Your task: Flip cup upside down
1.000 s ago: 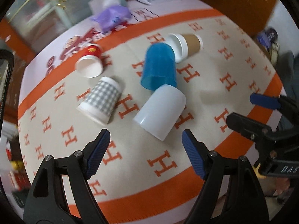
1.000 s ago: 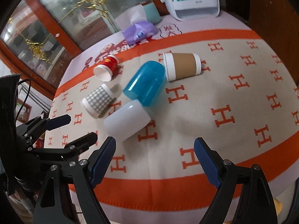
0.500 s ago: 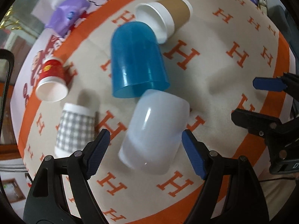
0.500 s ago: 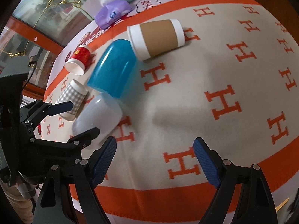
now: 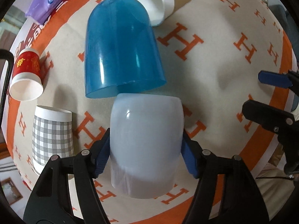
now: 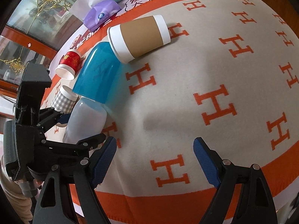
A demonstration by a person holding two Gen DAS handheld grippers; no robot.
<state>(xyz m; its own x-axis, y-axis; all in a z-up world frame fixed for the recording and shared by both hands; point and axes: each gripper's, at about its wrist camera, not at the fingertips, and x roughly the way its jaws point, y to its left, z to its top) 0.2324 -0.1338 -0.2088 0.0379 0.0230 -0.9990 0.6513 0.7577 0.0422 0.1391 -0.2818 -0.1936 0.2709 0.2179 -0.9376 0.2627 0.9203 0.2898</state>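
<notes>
A frosted white plastic cup (image 5: 145, 141) lies on its side on the patterned cloth. My left gripper (image 5: 144, 153) has its blue pads on both sides of this cup, touching it; it also shows in the right wrist view (image 6: 86, 119). A blue plastic cup (image 5: 119, 50) lies on its side just beyond it, touching. My right gripper (image 6: 155, 160) is open and empty, over bare cloth to the right of the cups.
A brown-sleeved paper cup (image 5: 164, 1), a red paper cup (image 5: 26, 76) and a grey checked paper cup (image 5: 51, 132) lie on their sides around them. A purple tissue pack (image 6: 101, 15) lies at the far edge. The table's orange border (image 6: 168, 203) is near me.
My left gripper moved forward and closed its pads onto the white cup. My right gripper moved forward and lower over the cloth, still open.
</notes>
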